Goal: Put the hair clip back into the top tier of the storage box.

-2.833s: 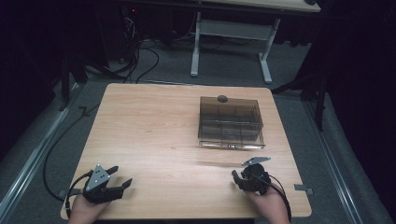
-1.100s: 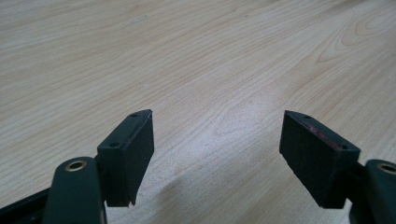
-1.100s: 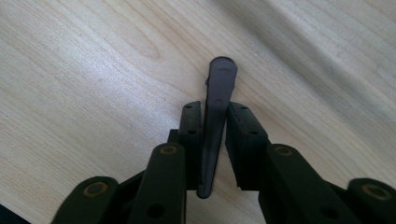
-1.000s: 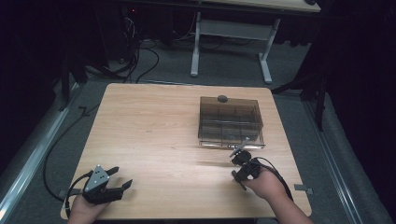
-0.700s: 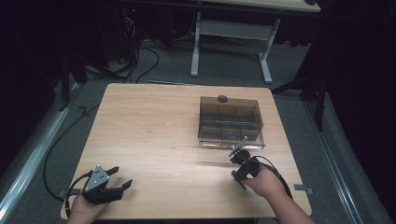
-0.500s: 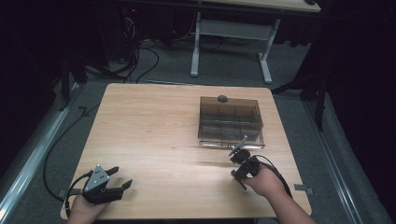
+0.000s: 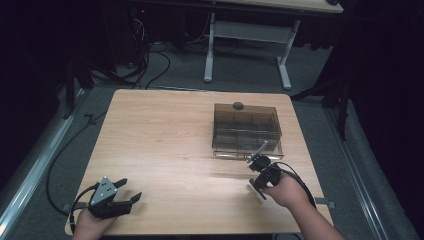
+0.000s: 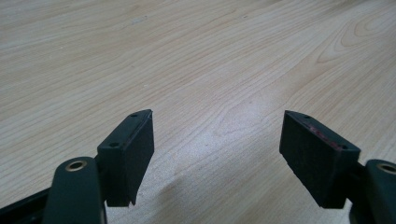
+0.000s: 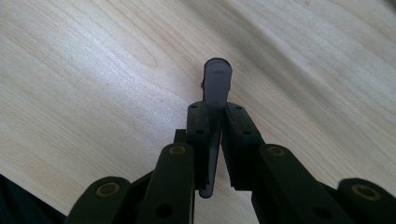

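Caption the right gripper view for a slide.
Right tongs shut on a thin grey tool, its rounded tip poking out above the light wooden table.

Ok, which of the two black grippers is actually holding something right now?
The right gripper, by the smoky clear compartment box: its jaws pinch a thin flat grey plastic piece. The left gripper has open jaws over the bare light wooden table.

The table (image 7: 165, 130) lies bare across its left half and middle, so a hand can sweep freely there. On the right half the brown see-through compartment box (image 7: 246, 129) stands as the one obstacle, with a small dark knob (image 7: 238, 105) at its far edge. Only narrow strips of wood run between the box and the table's right and far edges.
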